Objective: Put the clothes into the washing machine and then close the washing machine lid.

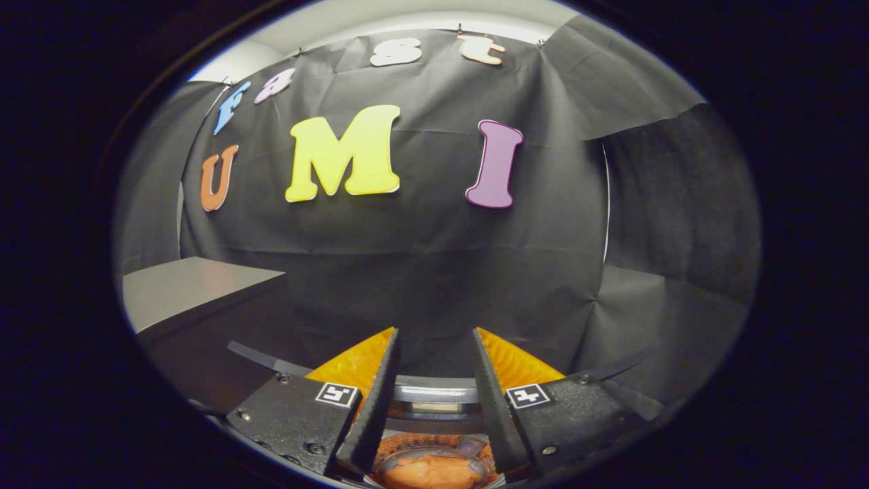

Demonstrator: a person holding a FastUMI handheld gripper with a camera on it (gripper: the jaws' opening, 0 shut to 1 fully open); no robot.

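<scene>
Now fingers (434, 339) apart above washing machine (434, 392).

Washing machine (434, 462) (mostly cut off)

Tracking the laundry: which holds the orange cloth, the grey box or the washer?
The washer, low between the open gripper's fingers, with the cloth in its drum; the box sits apart, left.

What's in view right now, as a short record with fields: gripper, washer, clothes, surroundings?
gripper: gripper open, nothing between the fingers, held above the washer
washer: round drum opening low between the fingers, lid not closed over it
clothes: orange cloth inside the drum
surroundings: grey box off to the left, black cloth wall ahead
</scene>
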